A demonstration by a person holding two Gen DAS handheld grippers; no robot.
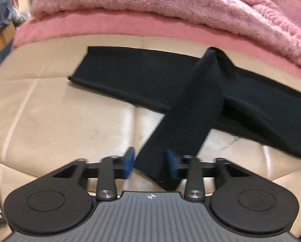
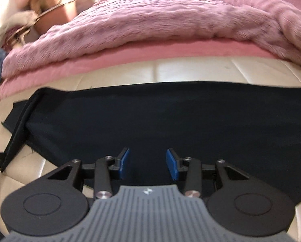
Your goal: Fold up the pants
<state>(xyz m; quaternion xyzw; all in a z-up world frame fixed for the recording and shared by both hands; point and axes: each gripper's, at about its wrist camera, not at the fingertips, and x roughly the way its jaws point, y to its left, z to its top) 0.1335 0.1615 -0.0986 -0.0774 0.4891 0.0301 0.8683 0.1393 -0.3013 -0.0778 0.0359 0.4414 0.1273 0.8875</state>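
Black pants (image 1: 142, 76) are spread on a cream cushion (image 1: 49, 121). One leg end lies between the parted left gripper (image 1: 150, 164) pads, grip uncertain. The right gripper (image 2: 148, 166) is held wide above the pants.

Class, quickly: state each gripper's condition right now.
Left gripper: open, around black fabric pants leg.
Right gripper: open, empty, above pants.

A cream cushioned surface (image 1: 49, 111) holds black pants (image 1: 134, 74) (one leg crossing the other) and pink blankets (image 1: 130, 6) behind.
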